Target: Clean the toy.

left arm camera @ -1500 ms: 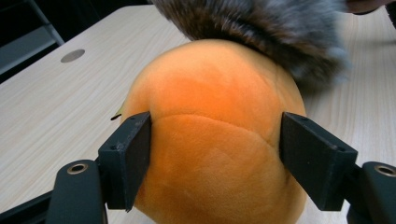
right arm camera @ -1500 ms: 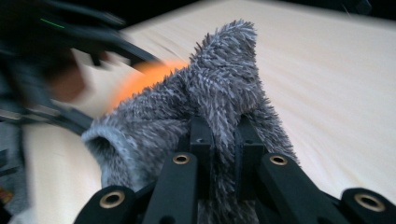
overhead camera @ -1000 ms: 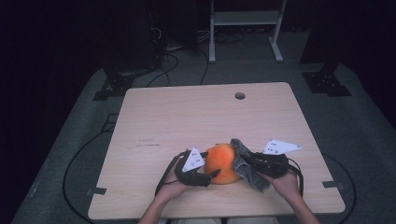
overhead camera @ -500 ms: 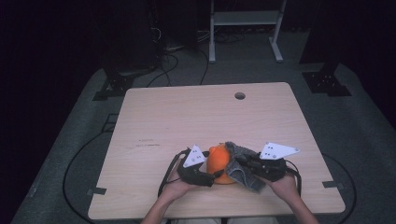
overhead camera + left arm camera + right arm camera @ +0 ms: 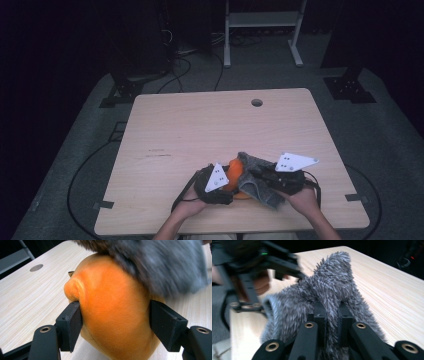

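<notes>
An orange plush toy (image 5: 233, 172) (image 5: 115, 312) rests near the table's front edge. My left gripper (image 5: 226, 184) (image 5: 115, 323) is shut on it, one black jaw pressing each side of its body. A grey furry cloth (image 5: 258, 177) (image 5: 329, 292) (image 5: 155, 262) is draped over the toy's top and right side. My right gripper (image 5: 256, 172) (image 5: 331, 317) is shut on a fold of that cloth, its jaws close together with fur between them. The other hand's gripper (image 5: 257, 267) shows blurred at the left of the right gripper view.
The light wooden table (image 5: 210, 125) has a round cable hole (image 5: 257, 102) near its far edge. Cables (image 5: 185, 62) and stand feet (image 5: 350, 85) lie on the grey floor beyond it. The person's forearms come in at the bottom.
My right gripper has drawn the grey cloth leftward, farther over the orange toy. The left gripper keeps its hold with little movement.
</notes>
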`<state>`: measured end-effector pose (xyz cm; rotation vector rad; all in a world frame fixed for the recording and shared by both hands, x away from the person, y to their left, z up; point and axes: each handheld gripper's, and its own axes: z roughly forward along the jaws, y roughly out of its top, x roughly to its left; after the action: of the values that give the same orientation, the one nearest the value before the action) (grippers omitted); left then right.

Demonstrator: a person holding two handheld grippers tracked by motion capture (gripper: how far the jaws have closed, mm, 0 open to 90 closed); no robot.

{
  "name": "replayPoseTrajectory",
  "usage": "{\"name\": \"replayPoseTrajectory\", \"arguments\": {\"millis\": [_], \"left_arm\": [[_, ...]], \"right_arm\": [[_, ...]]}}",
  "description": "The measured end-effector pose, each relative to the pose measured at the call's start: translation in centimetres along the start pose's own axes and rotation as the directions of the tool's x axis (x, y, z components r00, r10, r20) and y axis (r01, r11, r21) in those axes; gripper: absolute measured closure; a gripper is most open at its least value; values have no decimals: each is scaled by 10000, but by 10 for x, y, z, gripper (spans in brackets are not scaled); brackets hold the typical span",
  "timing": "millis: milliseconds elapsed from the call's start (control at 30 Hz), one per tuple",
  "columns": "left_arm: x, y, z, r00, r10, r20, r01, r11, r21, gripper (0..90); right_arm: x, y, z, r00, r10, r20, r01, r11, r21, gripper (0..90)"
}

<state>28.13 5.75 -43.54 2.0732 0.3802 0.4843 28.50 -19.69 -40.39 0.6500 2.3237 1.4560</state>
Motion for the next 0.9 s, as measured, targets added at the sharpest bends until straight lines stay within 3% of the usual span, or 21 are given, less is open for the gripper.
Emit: {"name": "replayPoseTrajectory", "arguments": {"millis": [67, 133, 267, 333, 433, 467, 533, 700, 800, 900], "left_arm": [[2, -1, -1, 9998, -152, 94, 152, 9999, -62, 282], [5, 0, -1, 9978, -636, 196, 640, 9977, -201, 196], [14, 0, 0, 9810, -1879, 493, 1901, 9808, -444, 100], [16, 0, 1, 9744, -2095, 815, 2125, 9767, -299, 122], [10, -1, -1, 9914, -1165, 595, 1180, 9928, -216, 247], [8, -1, -1, 9941, -931, 556, 946, 9952, -256, 277], [6, -1, -2, 9977, -509, 438, 515, 9986, -142, 305], [7, -3, -3, 9984, -293, 484, 301, 9994, -148, 330], [8, -4, -3, 9980, -312, 548, 322, 9993, -187, 321], [14, -2, -3, 9882, -1056, 1106, 1087, 9938, -225, 227]], "right_arm": [[-6, -4, -2, 9995, 308, 92, -308, 9995, 33, 808], [-9, -8, -3, 9991, 428, 26, -428, 9991, 2, 808], [-6, -9, -2, 9993, 260, -282, -259, 9996, 54, 808], [-2, -8, 0, 9987, 85, -502, -78, 9999, 141, 808], [5, -3, 1, 9942, -140, -1062, 156, 9998, 140, 808], [7, -1, 1, 9911, -139, -1326, 139, 9999, -7, 808], [9, 1, 2, 9909, -278, -1314, 261, 9996, -143, 808], [0, -1, 0, 9979, -129, -642, 134, 9999, 66, 808], [-18, -11, -6, 9973, 734, -35, -733, 9971, 199, 808], [-22, -17, -6, 9951, 953, -247, -948, 9953, 184, 808]]}}
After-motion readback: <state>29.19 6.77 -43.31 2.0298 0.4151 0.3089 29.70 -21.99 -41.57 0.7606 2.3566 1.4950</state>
